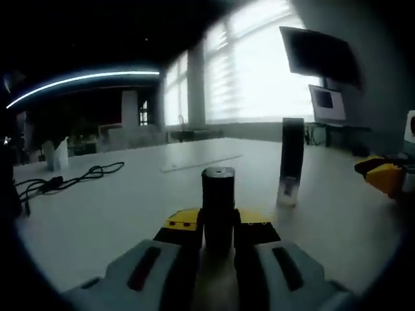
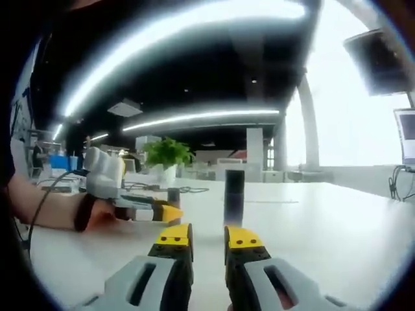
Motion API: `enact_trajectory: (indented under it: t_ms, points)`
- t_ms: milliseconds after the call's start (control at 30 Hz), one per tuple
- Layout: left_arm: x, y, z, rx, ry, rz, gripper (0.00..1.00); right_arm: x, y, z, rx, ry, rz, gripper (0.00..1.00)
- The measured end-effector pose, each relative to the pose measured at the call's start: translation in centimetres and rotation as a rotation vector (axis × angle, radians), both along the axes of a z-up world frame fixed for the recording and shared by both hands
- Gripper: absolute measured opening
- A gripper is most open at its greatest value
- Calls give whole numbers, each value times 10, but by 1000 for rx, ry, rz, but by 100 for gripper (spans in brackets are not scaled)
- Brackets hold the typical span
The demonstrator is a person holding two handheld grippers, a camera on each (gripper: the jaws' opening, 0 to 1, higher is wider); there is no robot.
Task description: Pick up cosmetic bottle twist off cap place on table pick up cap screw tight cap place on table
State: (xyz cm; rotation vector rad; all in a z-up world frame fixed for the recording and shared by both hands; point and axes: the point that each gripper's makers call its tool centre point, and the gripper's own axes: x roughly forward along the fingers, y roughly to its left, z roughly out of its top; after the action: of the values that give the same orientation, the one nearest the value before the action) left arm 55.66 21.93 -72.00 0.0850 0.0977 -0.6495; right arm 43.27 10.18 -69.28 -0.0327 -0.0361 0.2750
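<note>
A short dark cylinder (image 1: pixel 218 201), seemingly the cap, stands upright between the jaws of my left gripper (image 1: pixel 218 225), which is shut on it just above the white table (image 1: pixel 117 214). The tall dark cosmetic bottle (image 1: pixel 292 162) stands on the table to the right and a little further off, its lower end pale. In the right gripper view the bottle (image 2: pixel 234 194) is straight ahead of my right gripper (image 2: pixel 209 234), whose jaws are slightly apart with nothing between them. The left gripper (image 2: pixel 152 211), held by a hand, comes in from the left with the cylinder (image 2: pixel 173 196).
A black cable (image 1: pixel 71 180) lies on the table's left side near a white object (image 1: pixel 57 155). The right gripper's yellow tip (image 1: pixel 384 175) shows at the right edge. Monitors (image 1: pixel 327 103) stand by bright windows. A potted plant (image 2: pixel 167 155) sits far back.
</note>
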Motion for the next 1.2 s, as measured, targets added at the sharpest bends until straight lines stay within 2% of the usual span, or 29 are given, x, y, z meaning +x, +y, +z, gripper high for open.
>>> enact_trajectory:
  t_ms: [267,467,567,600,667,700,800,900,1000,1033,1167,1200]
  points:
    - [-5,0,1,15,-22,-32,20,1,0,-2,-9,7,-2,14]
    - [-19,11,12,-32,-43,-41,21,1,-1,-2,0,10,2,15]
    - [-33,22,11,-10,-39,-46,19,2,-2,-3,5,14,7,20]
    - [-35,29,18,-36,-73,-20,18,2,-3,-2,8,13,6,23]
    - [-44,39,26,-104,-65,2,18,2,-5,0,19,6,6,26]
    - [-50,45,31,-119,-92,2,18,1,-5,1,23,3,10,28]
    - [-64,50,35,-141,-111,-4,18,0,-2,1,25,2,33,33]
    - [-81,56,36,-143,-115,-14,18,-3,-1,0,-1,2,76,35]
    - [-92,64,44,-252,-98,-21,14,-6,-13,-3,-7,16,99,36]
    - [-93,68,43,-268,-86,-16,13,-8,-16,-4,-8,24,114,37]
    - [-102,76,48,-244,-129,12,13,-12,-27,-3,24,27,158,41]
    - [-104,75,57,-284,-161,0,13,-12,-29,-3,23,27,161,41]
